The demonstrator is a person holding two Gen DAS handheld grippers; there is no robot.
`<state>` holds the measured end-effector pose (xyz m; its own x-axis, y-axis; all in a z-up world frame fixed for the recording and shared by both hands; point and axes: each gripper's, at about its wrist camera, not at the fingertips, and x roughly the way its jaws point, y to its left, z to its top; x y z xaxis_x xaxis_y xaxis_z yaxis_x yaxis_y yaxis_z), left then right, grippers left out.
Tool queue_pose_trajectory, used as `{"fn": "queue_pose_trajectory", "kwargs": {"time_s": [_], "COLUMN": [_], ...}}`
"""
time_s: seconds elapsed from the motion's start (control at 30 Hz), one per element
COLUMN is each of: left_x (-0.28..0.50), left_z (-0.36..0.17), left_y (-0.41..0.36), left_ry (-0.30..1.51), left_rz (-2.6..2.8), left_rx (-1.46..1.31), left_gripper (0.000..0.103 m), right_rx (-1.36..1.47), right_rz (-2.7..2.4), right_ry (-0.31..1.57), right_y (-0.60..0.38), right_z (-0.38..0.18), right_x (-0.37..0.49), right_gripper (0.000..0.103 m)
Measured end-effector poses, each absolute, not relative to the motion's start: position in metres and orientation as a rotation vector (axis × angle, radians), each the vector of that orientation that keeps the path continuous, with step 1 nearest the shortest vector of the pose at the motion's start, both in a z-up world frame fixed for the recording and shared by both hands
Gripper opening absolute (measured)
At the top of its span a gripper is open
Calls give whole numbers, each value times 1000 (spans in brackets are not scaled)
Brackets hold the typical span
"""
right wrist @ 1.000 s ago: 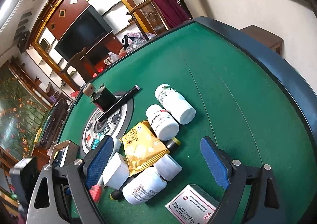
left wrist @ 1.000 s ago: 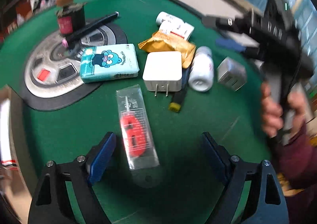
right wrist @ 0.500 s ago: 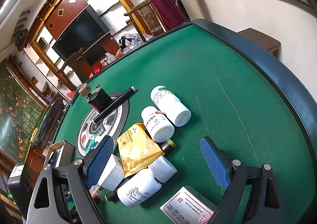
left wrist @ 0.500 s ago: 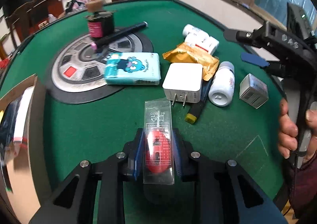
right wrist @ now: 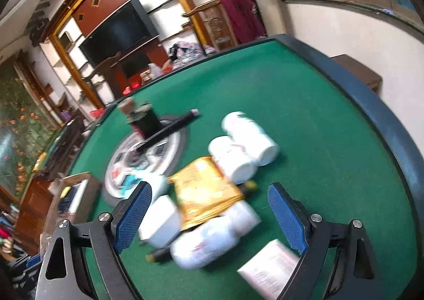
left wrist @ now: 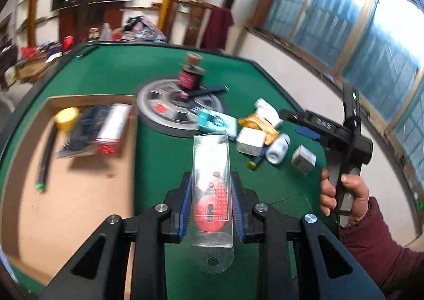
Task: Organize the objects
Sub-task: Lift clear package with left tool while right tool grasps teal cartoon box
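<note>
My left gripper (left wrist: pixel 211 194) is shut on a clear plastic packet with a red item inside (left wrist: pixel 211 183) and holds it lifted above the green table (left wrist: pixel 164 157). A cardboard box (left wrist: pixel 66 194) with several items lies to its left. My right gripper (right wrist: pixel 209 210) is open and empty, hovering over a gold snack packet (right wrist: pixel 204 191), a white charger block (right wrist: pixel 159 220) and a white bottle (right wrist: pixel 212 239); it also shows in the left wrist view (left wrist: pixel 307 129). Two more white bottles (right wrist: pixel 246 146) lie beyond.
A round grey dial plate (left wrist: pixel 180 106) holds a dark bottle (left wrist: pixel 189 74) and a black pen (left wrist: pixel 209 91). A teal tissue pack (left wrist: pixel 217 122) and a small grey box (left wrist: pixel 303 159) lie nearby. A white leaflet box (right wrist: pixel 270 270) is at the front right.
My left gripper closed on the red-item packet, lifted it off the table and swung left, bringing the cardboard box into view. My right gripper stayed open and dipped slightly toward the pile.
</note>
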<state>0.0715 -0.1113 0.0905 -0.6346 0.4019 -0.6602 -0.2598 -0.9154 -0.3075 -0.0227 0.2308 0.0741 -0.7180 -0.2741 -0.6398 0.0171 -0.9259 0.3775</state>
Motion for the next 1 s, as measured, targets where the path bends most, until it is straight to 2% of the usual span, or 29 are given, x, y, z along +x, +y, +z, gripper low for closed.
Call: {"fn": "queue_pose_trajectory", "kwargs": {"time_s": [0.17, 0.33, 0.63, 0.87, 0.97, 1.0], "left_x": [91, 108, 126, 128, 125, 124], "left_z": [96, 85, 80, 78, 77, 77], "left_y": [-176, -211, -230, -227, -225, -224], "left_ry": [-428, -579, -597, -591, -586, -587], "left_rz": [2606, 2588, 2600, 2581, 2574, 2571], "left_rx": [-1044, -1005, -980, -986, -999, -1003], "left_gripper": [27, 27, 27, 27, 27, 27], "right_rx": [1106, 1193, 1388, 1427, 1417, 1414], "right_rz": [-2655, -2664, -2503, -2377, -2345, -2340], "right_ry": [-386, -172, 92, 477, 602, 613], "right_y": [189, 153, 113, 71, 63, 63], "right_z": [101, 108, 72, 39, 27, 25], "right_x": [-29, -62, -111, -117, -113, -112], "right_gripper": [93, 94, 94, 94, 89, 82]}}
